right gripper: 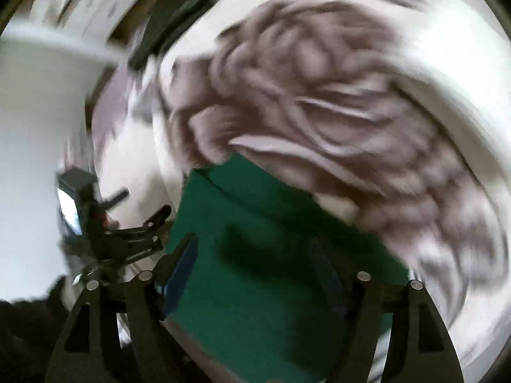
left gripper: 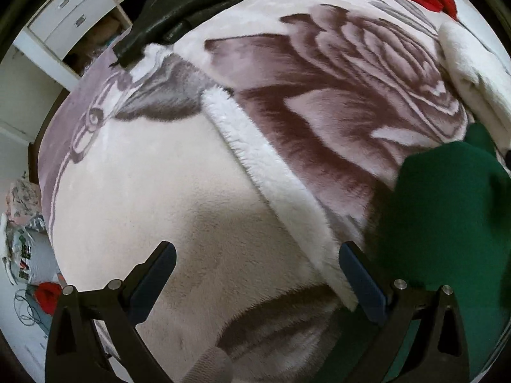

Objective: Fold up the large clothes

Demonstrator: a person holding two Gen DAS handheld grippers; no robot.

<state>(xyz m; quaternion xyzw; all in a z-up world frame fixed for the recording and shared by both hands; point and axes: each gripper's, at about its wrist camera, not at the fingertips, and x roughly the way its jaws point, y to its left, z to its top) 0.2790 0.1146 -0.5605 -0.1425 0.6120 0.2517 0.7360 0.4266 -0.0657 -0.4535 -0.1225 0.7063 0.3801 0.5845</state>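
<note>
Hovering w/ both grippers spread wide, nothing held: left gripper (left gripper: 257,274) over blanket (left gripper: 319,95), right gripper (right gripper: 252,261) over green garment (right gripper: 255,239). I'd grab a corner edge, not mid-cloth.

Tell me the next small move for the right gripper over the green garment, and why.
Probably lower the right gripper onto the green garment and close on its near edge. Its jaws stand open above the cloth with nothing between them, and the garment lies on the flowered blanket. The left gripper is also open, over the blanket beside the garment, so neither holds it yet.
</note>
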